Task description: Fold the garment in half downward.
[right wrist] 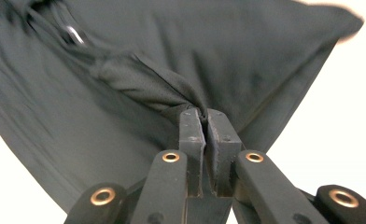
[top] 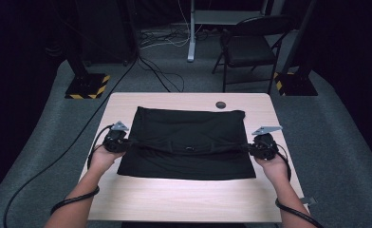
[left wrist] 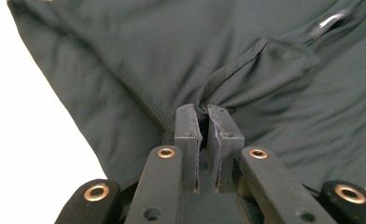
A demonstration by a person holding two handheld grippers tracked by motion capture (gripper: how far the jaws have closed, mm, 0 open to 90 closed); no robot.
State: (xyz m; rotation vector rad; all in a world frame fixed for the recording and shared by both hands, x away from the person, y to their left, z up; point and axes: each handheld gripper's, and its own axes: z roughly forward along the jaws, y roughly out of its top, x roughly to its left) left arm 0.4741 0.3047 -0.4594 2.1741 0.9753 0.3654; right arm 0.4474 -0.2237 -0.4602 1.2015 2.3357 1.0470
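two bare forearms come in at the near edge of a pale wood-grain table, each with a black cable looped around the wrist. the left hand holds the left gripper at the left edge of a black garment, and the right hand holds the right gripper at its right edge. in the left gripper view the matte black jaws stand pressed together with a pinch of thin, soft cloth bunched between their tips, folds fanning away from the pinch. the right gripper view shows the same: jaws clamped on a gathered fold, finely meshed in weave. the garment lies flat and roughly square in the middle of the table, smooth with slight creases, and a raised fold runs across it from one gripper to the other, with a small metallic bit near its middle. past the garment a small dark round disc sits near the far edge. beyond the table, on grey carpet, stand a black folding chair, loose cables, and stand bases with yellow-black striping.
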